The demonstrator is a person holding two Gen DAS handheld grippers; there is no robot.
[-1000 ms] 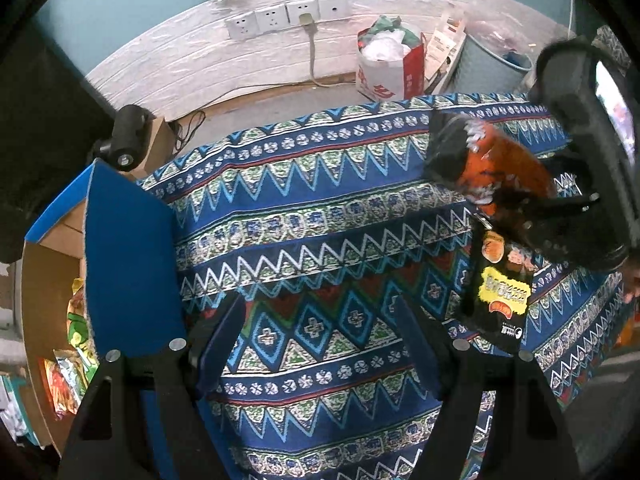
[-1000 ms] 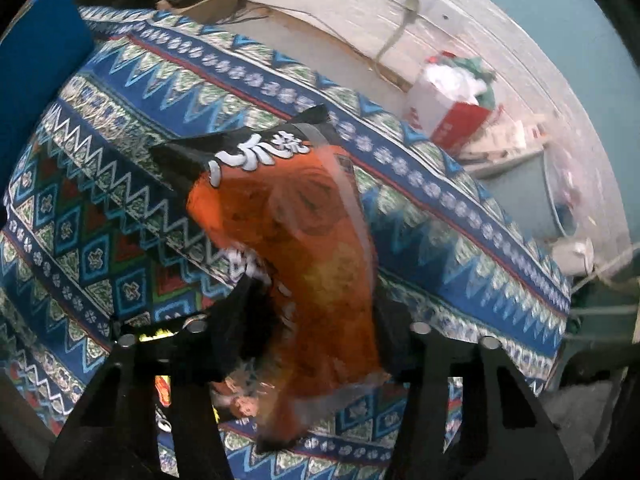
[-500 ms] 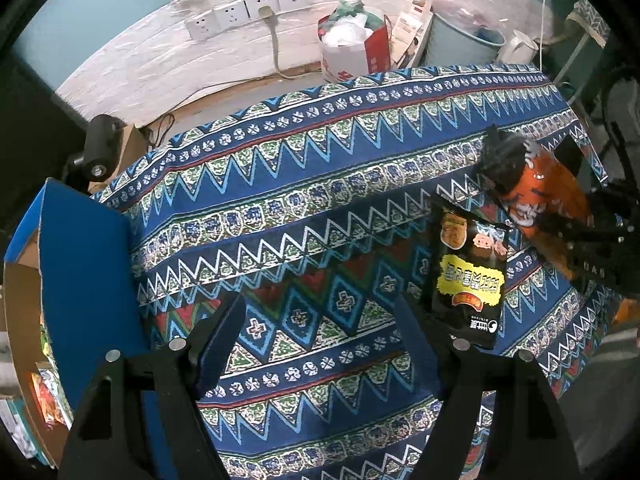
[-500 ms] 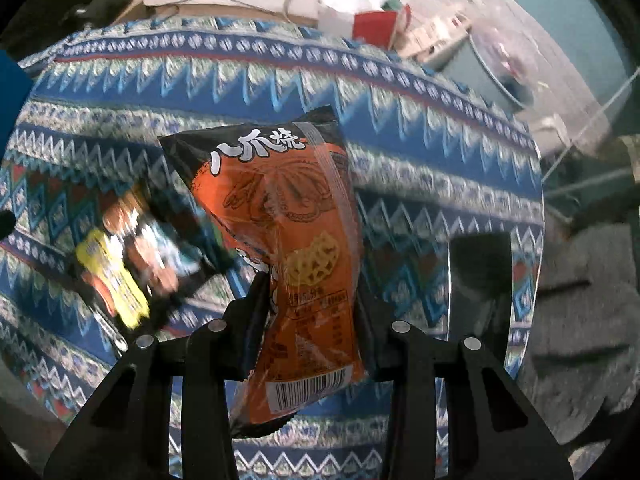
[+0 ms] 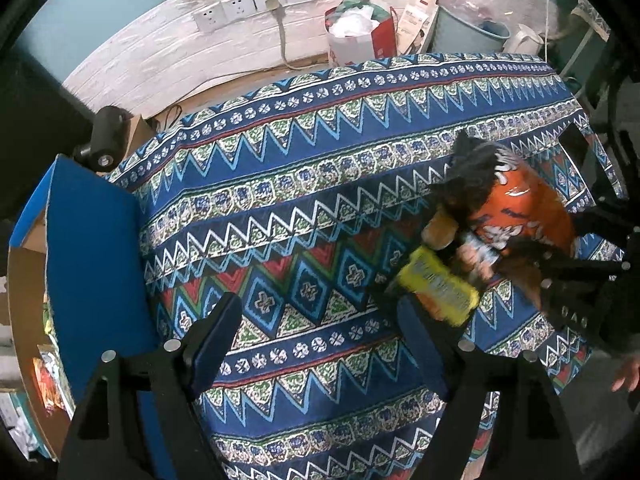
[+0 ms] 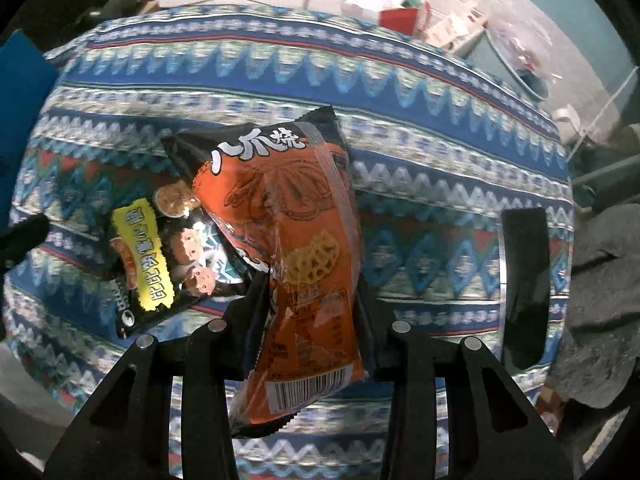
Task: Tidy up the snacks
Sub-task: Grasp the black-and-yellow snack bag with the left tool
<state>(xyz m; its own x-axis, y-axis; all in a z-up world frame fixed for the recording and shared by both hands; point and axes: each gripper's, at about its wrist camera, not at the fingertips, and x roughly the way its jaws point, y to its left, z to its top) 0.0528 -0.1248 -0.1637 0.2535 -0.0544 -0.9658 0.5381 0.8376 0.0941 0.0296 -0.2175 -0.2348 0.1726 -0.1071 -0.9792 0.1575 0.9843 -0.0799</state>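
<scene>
- While the right tongs (image 6: 308,312) clamp the orange snack bag (image 6: 288,248) by its lower half, the bag hangs above the patterned cloth (image 6: 420,184) on the desk, its black top edge pointing toward the far side.
- Only the right wrist view shows the bag's printed face: a lattice cracker picture, white characters on the black band, and a barcode at the end nearest the camera.
- From the left wrist view the same orange snack bag (image 5: 516,208) appears side-on near the desk's right edge, with the right tongs (image 5: 576,264) seen from outside as a dark frame.
- The left tongs (image 5: 320,328) point down over the cloth (image 5: 280,184) with their jaws opening and nothing between them.
- A black snack packet (image 6: 160,256) with a yellow label lies flat on the cloth, partly under the orange bag; in the left view the black snack packet (image 5: 440,284) is blurred and sits just beyond the right-hand finger of the left tongs.
- Only the left view shows the cardboard box (image 5: 24,304) with a blue flap at the desk's left edge, colourful packets inside it.
- Wall sockets (image 5: 256,2) and a red-and-white bag (image 5: 360,36) on the floor are sharp in the left view and smeared in the right.
</scene>
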